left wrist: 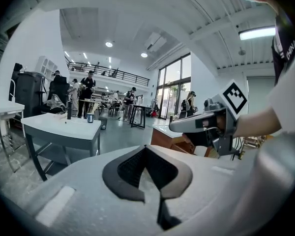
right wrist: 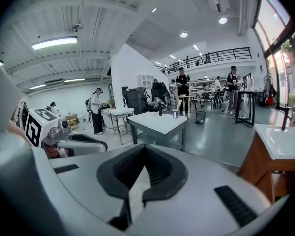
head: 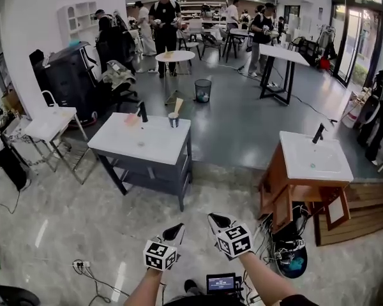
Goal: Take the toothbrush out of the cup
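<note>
A small cup (head: 173, 120) with a toothbrush (head: 178, 105) standing in it sits at the back right of the white washbasin table (head: 154, 146), beside the black tap (head: 142, 111). Both grippers hover low over the floor, well short of that table. My left gripper (head: 176, 229) is shut with nothing between its jaws, and so is my right gripper (head: 216, 219). In the left gripper view the cup (left wrist: 90, 117) is small and far beyond the shut left gripper (left wrist: 146, 148). In the right gripper view the cup (right wrist: 176, 114) also shows far beyond the shut right gripper (right wrist: 145, 147).
A second washbasin on a wooden cabinet (head: 314, 159) stands to the right. A white side table (head: 50, 123) is at the left, and a waste bin (head: 203, 90) stands behind the washbasin table. Cables (head: 89, 269) lie on the floor. Several people stand at the back.
</note>
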A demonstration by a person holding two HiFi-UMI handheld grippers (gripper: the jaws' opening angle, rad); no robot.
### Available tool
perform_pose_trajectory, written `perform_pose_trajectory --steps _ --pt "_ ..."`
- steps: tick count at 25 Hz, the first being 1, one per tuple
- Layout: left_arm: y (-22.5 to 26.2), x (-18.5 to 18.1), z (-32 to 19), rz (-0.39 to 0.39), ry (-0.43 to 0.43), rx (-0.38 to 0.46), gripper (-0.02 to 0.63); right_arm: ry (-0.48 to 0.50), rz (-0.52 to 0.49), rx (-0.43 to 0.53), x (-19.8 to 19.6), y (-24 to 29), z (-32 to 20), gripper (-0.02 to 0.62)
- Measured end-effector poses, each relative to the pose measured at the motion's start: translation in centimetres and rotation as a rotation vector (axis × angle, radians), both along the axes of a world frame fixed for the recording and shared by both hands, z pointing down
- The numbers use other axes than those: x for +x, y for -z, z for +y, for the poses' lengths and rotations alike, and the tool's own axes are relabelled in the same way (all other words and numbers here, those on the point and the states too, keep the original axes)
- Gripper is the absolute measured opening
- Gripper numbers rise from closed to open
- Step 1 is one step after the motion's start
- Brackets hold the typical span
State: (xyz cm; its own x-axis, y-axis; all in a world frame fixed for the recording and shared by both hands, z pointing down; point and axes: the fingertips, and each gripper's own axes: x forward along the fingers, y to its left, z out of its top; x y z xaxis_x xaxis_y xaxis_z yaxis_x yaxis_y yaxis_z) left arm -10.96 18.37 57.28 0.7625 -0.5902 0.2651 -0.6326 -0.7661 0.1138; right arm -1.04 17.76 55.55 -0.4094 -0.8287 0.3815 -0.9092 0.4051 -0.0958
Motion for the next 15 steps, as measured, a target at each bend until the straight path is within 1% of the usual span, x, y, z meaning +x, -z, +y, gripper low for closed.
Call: perform_pose_trajectory --steps 3,8,15 --pt "0.0 -1.1 -3.2 0.003 -0.010 -0.005 0.008 -0.004 0.006 -0.011 -1.1 -0.3 -3.0 0.009" --pt "-1.1 -2.0 -7.8 0.003 -0.014 -0.025 0.008 -0.010 0.001 -0.036 -1.9 -1.4 -7.8 0.009" --pt "-1.8 -1.1 -14.7 -0.008 0.010 -0.040 0.008 0.022 -0.009 -0.055 -1.5 -2.5 -15.1 0.009"
